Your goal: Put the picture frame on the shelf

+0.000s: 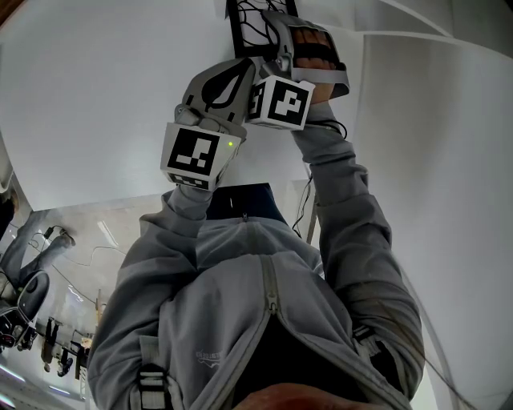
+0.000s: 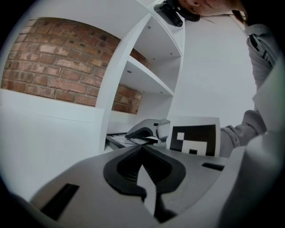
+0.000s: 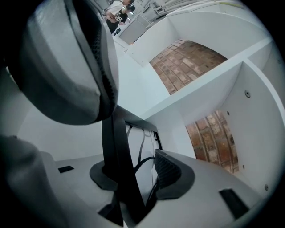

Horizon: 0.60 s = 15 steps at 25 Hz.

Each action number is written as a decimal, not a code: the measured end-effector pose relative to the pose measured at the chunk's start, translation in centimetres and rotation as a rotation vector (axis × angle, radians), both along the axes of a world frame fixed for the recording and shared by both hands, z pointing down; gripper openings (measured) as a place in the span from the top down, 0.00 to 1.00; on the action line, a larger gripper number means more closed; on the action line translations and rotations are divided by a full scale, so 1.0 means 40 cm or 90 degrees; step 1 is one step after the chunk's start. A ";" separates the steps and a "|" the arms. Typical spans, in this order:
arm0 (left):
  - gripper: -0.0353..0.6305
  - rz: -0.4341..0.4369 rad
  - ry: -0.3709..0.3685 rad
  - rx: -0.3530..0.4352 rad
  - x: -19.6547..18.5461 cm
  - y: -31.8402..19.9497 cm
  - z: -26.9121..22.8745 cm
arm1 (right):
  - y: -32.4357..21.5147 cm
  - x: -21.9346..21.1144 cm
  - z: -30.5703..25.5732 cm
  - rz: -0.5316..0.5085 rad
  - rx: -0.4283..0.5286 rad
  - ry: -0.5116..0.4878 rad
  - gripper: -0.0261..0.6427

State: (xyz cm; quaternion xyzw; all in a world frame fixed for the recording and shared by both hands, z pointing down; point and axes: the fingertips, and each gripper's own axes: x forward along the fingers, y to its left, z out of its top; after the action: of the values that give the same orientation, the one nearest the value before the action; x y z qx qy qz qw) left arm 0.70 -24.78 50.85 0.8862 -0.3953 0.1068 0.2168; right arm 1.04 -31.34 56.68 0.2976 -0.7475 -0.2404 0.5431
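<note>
The picture frame [image 1: 250, 24], black-edged with a dark branch pattern on white, shows at the top of the head view. In the right gripper view its black edge [image 3: 116, 151] runs between the jaws. My right gripper [image 3: 136, 165] is open: the right pad [image 3: 168, 171] stands clear of the frame. In the left gripper view the frame [image 2: 116, 139] sits in the white shelf's lower compartment, with the right gripper [image 2: 144, 130] on it. My left gripper [image 2: 143, 149] is shut on nothing, just beside and below the right gripper [image 1: 276, 36].
The white shelf unit [image 2: 149, 75] has several compartments backed by red brick [image 3: 187, 62]. A shelf board [image 3: 205, 82] crosses above the frame. The left gripper's grey body [image 3: 71, 67] fills the upper left of the right gripper view. A person's grey sleeve [image 1: 353, 208] reaches up.
</note>
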 end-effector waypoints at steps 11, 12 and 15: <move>0.94 -0.021 -0.047 0.005 0.023 -0.040 0.030 | 0.001 0.015 0.012 -0.023 -0.010 0.001 0.67; 0.94 -0.027 -0.052 0.004 0.020 -0.041 0.039 | 0.004 0.015 0.018 -0.024 -0.010 0.000 0.67; 0.94 -0.038 -0.063 0.004 0.017 -0.051 0.062 | 0.006 0.018 0.032 -0.023 -0.010 -0.003 0.67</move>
State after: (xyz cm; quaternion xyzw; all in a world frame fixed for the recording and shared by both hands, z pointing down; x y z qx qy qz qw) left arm 1.37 -26.83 53.32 0.8684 -0.4319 0.1425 0.1975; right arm 1.75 -31.12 57.95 0.2804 -0.7559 -0.2438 0.5391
